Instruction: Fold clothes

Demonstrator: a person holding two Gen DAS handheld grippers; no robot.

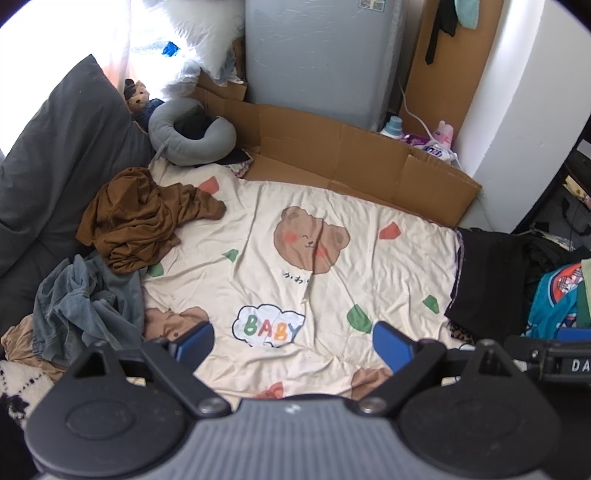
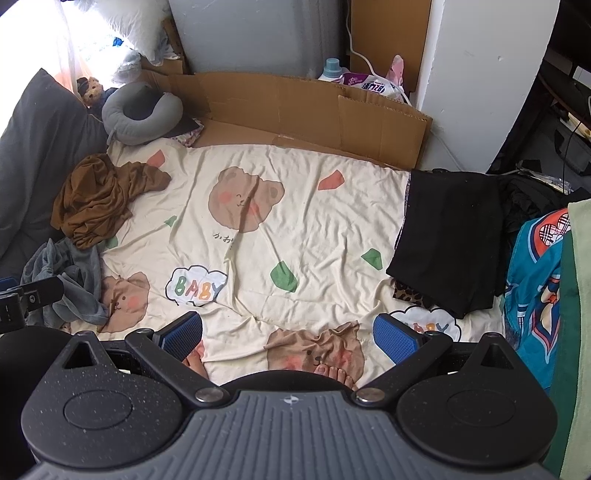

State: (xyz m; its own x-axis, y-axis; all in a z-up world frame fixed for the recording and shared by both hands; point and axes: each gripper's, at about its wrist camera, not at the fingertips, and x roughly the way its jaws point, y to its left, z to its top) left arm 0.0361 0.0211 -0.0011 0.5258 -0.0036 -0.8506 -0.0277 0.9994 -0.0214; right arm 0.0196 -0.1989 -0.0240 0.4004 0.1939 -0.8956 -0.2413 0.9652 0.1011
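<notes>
While crumpled, brown garment [image 1: 140, 218] lies soft

A cream bear-print bed sheet [image 2: 314, 229] carries a crumpled brown garment [image 2: 99, 199] at far left, a grey denim heap [image 2: 70, 280] nearer, and a folded black cloth [image 2: 450, 240] at right. Flattened cardboard [image 2: 314, 107] lies behind it.

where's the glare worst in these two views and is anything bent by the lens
Left wrist view: the window at upper left is blown out white, washing the pillow; dark vignette in the corners. Right wrist view: same overexposed window at upper left. In both, fisheye curves the cardboard edge and white wall; the sheet is evenly lit and sharp.
</notes>
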